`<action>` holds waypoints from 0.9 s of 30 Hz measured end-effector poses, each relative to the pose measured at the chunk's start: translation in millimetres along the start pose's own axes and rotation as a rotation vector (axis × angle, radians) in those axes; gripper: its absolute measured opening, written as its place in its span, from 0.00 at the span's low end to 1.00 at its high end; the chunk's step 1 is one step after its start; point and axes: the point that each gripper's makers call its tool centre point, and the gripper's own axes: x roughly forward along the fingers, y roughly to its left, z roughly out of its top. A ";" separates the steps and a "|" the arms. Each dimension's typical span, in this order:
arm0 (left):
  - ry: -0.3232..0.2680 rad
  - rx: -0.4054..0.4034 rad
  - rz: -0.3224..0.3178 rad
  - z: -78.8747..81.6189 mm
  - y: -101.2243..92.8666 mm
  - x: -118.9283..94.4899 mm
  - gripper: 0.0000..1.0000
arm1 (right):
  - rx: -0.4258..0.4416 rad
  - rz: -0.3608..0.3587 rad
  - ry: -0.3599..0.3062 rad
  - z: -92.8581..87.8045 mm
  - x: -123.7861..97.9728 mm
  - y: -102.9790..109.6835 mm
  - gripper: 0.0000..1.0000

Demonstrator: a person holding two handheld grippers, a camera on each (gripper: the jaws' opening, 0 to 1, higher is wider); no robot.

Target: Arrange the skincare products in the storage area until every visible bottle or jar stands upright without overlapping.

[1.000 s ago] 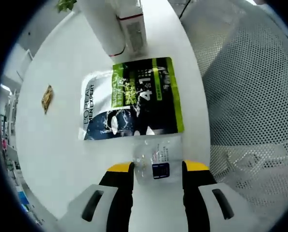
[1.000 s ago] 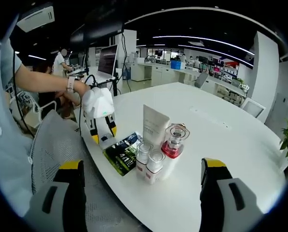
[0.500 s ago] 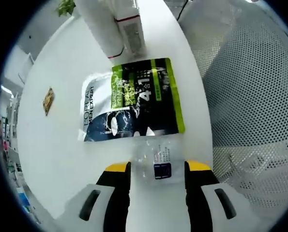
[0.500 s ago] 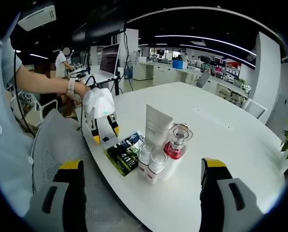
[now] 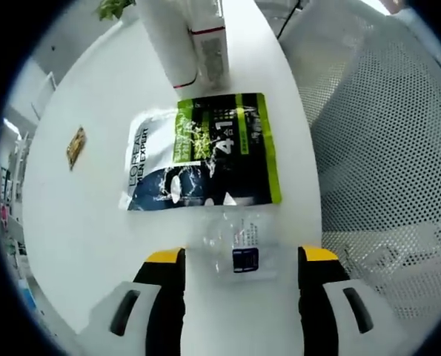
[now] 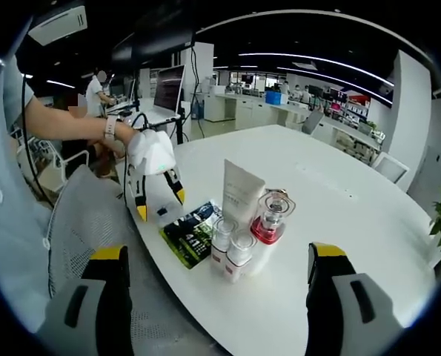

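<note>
White round table [image 6: 331, 222] is seen carrying all items, w/ a mesh chair back [image 5: 398, 133] at its edge, approx. 3 o'clock in the left gripper view. Green/black L'Oreal sachet [image 5: 201, 152] is laid flat on the tabletop, printed face up, at 12 o'clock from the left gripper [image 5: 241, 256]. A small clear packet [image 5: 239, 241] w/ a dark label is laid flat just below the sachet, between the yellow-tipped jaws; jaws are held wide apart, not touching the packet.

In the right gripper view the products are grouped near centre: a white tube [image 6: 241, 194] stood upright at the back, a clear bottle w/ red base [image 6: 270, 219] upright at its 3 o'clock, two small clear-capped bottles [image 6: 230, 251] upright in front, touching side by side. The sachet is seen at approx. 9 o'clock of the group, just beside the small bottles. The right gripper [image 6: 216, 263] is held spread wide, nothing betw. its jaws, well apart from the products.

A small tan scrap [image 5: 75, 146] is seen lying alone at 9 o'clock of the sachet.
</note>
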 end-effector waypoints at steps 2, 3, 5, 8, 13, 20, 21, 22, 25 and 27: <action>0.001 -0.007 0.000 0.3 0.2 -2.0 0.61 | 0.001 0.002 0.002 -0.5 0.5 0.9 1.00; -0.005 -0.010 0.002 1.3 1.4 -3.7 0.62 | 0.002 0.003 0.002 -0.8 0.8 1.3 1.00; -0.021 -0.017 0.011 3.9 5.1 -6.9 0.62 | 0.004 0.003 0.000 -0.6 0.7 1.4 1.00; -0.030 -0.026 0.025 7.4 11.9 -12.6 0.62 | 0.006 0.001 -0.001 -0.8 0.3 0.7 1.00; -0.020 -0.060 0.050 11.7 27.8 -16.6 0.63 | 0.010 -0.001 0.003 -3.1 0.9 -0.5 1.00; -0.095 -0.151 0.081 33.0 59.4 -26.7 0.63 | 0.021 -0.011 0.001 -4.9 -0.7 -4.6 1.00; -0.099 -0.158 0.088 34.8 63.9 -27.7 0.63 | 0.023 -0.011 0.003 -5.9 -0.9 -5.1 1.00; -0.109 -0.171 0.090 38.1 68.8 -28.5 0.62 | 0.026 -0.012 0.006 -7.1 -1.1 -5.7 1.00; -0.117 -0.206 0.097 44.6 79.8 -28.4 0.63 | 0.036 -0.017 0.009 -9.7 -1.6 -7.3 1.00; -0.118 -0.223 0.106 48.1 89.5 -28.7 0.63 | 0.045 -0.022 0.009 -11.3 -2.2 -8.9 1.00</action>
